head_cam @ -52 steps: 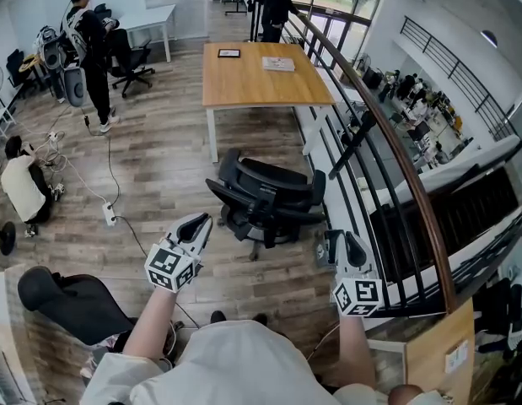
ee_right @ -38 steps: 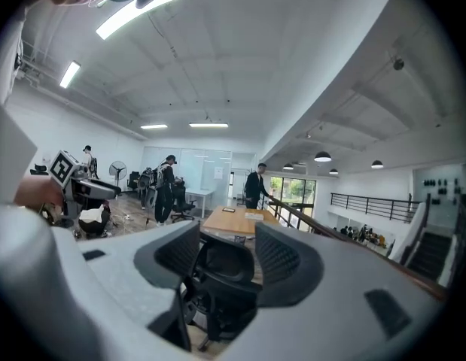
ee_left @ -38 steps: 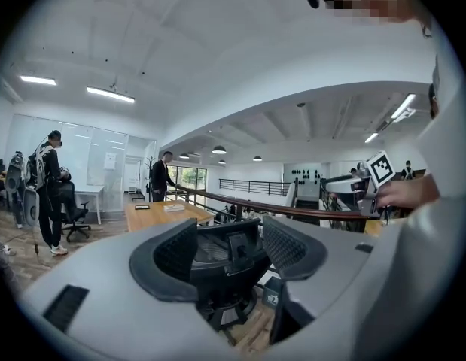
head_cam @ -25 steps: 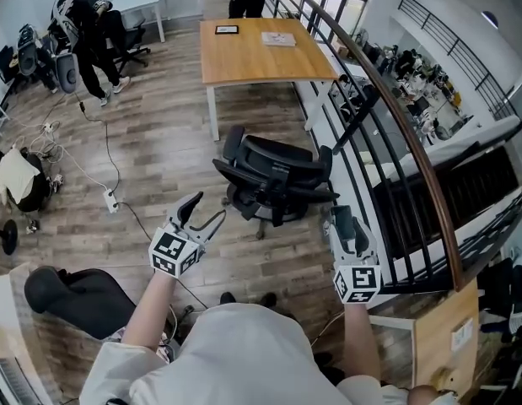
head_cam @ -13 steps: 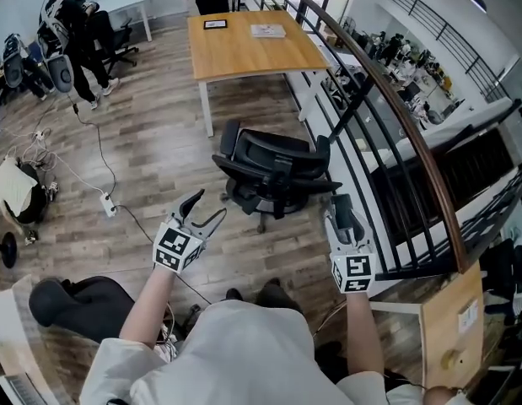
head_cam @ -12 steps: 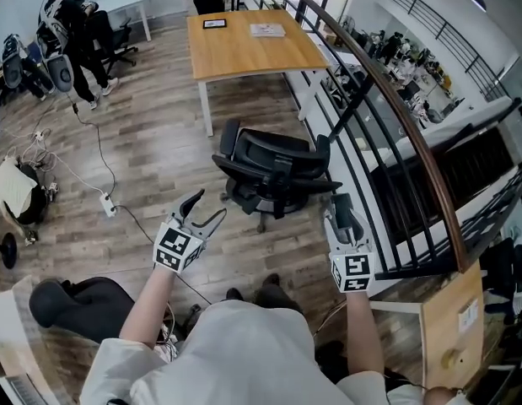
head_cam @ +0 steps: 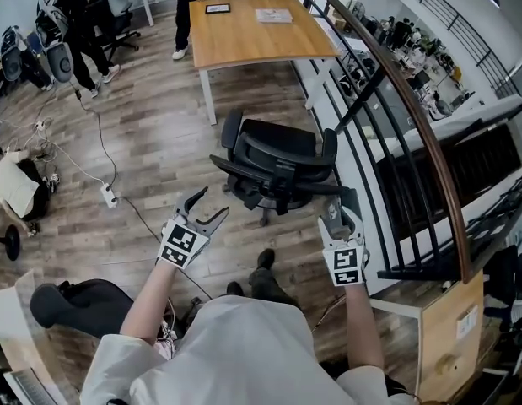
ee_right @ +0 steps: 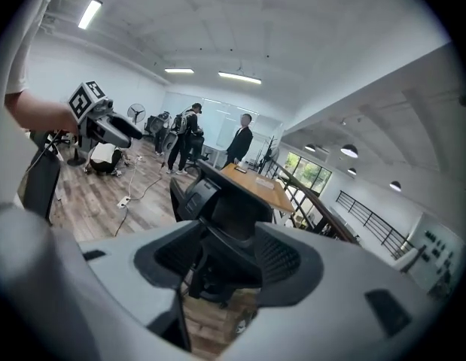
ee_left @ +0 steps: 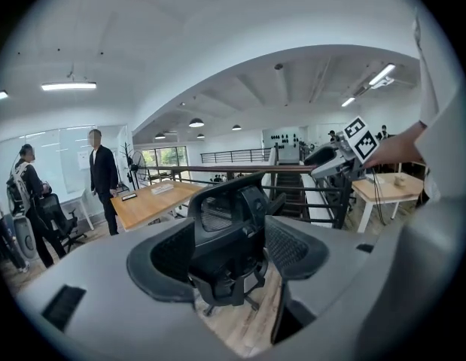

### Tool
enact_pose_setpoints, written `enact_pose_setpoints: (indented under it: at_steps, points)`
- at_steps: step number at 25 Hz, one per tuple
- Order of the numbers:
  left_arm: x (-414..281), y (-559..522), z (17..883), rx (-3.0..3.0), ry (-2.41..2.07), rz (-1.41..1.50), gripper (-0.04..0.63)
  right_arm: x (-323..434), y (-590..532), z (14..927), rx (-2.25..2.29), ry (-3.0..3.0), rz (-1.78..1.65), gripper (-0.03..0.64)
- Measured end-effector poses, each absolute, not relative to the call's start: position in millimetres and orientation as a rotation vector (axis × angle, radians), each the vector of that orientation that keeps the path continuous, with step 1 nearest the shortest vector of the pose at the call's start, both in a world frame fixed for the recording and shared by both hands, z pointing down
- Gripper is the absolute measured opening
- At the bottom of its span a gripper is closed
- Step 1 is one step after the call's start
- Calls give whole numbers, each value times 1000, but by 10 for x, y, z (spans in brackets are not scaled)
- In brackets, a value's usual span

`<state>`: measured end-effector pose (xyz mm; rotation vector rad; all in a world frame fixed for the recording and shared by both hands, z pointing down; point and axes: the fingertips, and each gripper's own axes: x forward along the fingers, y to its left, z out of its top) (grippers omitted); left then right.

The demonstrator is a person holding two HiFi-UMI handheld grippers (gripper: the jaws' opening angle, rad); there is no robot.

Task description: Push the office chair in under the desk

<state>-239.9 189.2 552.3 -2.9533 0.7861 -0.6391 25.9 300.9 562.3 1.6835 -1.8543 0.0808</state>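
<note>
The black office chair [head_cam: 277, 167] stands on the wood floor with its back towards me, a little way out from the wooden desk [head_cam: 252, 28]. My left gripper [head_cam: 208, 205] hangs open just left of the chair's base, touching nothing. Open too, my right gripper [head_cam: 343, 205] is level with the chair's right armrest, close to it but apart. In the left gripper view the chair [ee_left: 233, 224] fills the gap between the open jaws, with the desk [ee_left: 153, 200] behind it. The right gripper view frames the chair [ee_right: 221, 201] the same way.
A dark railing [head_cam: 395, 99] runs close along the chair's right side. Another black chair [head_cam: 75, 302] lies at my lower left. A cable and power strip [head_cam: 109, 197] cross the floor on the left. People stand at the far left [head_cam: 75, 15], and one crouches [head_cam: 16, 188].
I have come nearer to the chair and both grippers have sunk towards it. A person in dark clothes has walked to the desk's far left end.
</note>
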Motion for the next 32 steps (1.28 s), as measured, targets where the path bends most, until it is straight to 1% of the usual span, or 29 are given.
enact_pose_setpoints:
  at_steps: [8, 12, 19, 27, 28, 30, 32]
  points:
    - [-1941, 1409, 6056, -2870, 679, -848, 282, 601, 2521, 6193, 1485, -1802, 111, 215]
    - [-1727, 1157, 6369, -2735, 614, -993, 282, 809, 2316, 6473, 1382, -1778, 112, 215]
    - [-1629, 864, 6993, -2391, 484, -1273, 288, 939, 2156, 6999, 1195, -1789, 128, 215]
    - [-1507, 646, 7337, -2187, 381, -1415, 289, 922, 2067, 7267, 986, -1795, 22, 216]
    - [-1510, 620, 7364, -2169, 375, -1428, 281, 924, 2063, 7281, 970, -1782, -5, 215]
    - [-1518, 569, 7382, -2144, 373, -1449, 241, 936, 2036, 7313, 944, -1763, -43, 213]
    - [-1512, 559, 7381, -2144, 364, -1473, 241, 949, 2009, 7331, 923, -1762, -40, 213]
